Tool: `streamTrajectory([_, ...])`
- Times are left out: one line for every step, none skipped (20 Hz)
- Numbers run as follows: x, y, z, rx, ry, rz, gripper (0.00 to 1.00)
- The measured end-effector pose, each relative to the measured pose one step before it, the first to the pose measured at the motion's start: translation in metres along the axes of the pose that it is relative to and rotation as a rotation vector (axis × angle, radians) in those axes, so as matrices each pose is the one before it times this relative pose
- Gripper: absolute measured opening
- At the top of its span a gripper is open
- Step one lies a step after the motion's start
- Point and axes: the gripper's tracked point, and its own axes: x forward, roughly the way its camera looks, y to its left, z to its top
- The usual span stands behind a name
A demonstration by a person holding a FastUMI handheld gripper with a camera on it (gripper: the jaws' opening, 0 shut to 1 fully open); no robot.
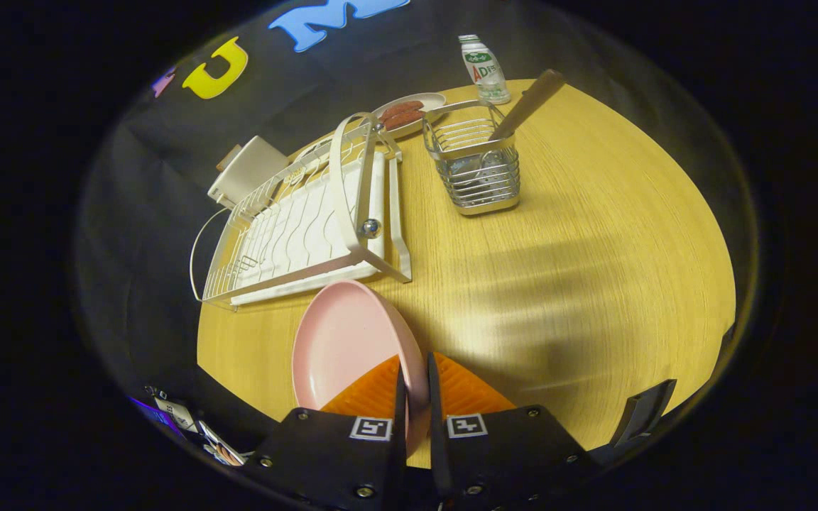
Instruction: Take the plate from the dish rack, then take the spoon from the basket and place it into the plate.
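1. A round light-wood table (593,234) is seen carrying everything, with its near edge cut off behind the gripper body.
2. A white wire dish rack (295,227) is set beyond the fingers and to their left, with no plate seen in it now.
3. A round pink plate (345,341) is held on edge, its rim pinched between the two fingers of the gripper (416,383); the clamped part of the rim is hidden.
4. A silver wire basket (476,160) is placed well ahead of the fingers and slightly right.
5. A spoon (530,103) is stood in that basket, its handle leaning up and to the right; the bowl is hard to make out through the wires. The coming move is judged to be setting the plate flat on the bare wood between fingers and basket.
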Motion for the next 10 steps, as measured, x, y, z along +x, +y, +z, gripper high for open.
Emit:
streamTrajectory([0.00025, -0.00108, 0.00380, 0.00334, -0.01221, 0.00734, 0.16])
streamTrajectory([0.00027, -0.00087, 0.00391, -0.00436, -0.01180, 0.00839, 0.18])
streamTrajectory([-0.00287, -0.00285, -0.00046, -0.01530, -0.00660, -0.01479, 0.18])
streamTrajectory([-0.00350, -0.00171, 0.00406, -0.02806, -0.01691, -0.00757, 0.18])
streamTrajectory([-0.00380, 0.00004, 0.00438, -0.02917, -0.02302, -0.00665, 0.18])
streamTrajectory([-0.00437, -0.00107, 0.00475, -0.02967, -0.02512, -0.00756, 0.18])
streamTrajectory([-0.00505, -0.00079, 0.00455, -0.02683, -0.02716, -0.00890, 0.18])
streamTrajectory([-0.00461, -0.00088, 0.00615, -0.02436, -0.03114, -0.00887, 0.19])
streamTrajectory([-0.00396, -0.00182, 0.00554, -0.02201, -0.03034, -0.00856, 0.19])
streamTrajectory([-0.00438, -0.00238, 0.00614, -0.02025, -0.03311, -0.00818, 0.19])
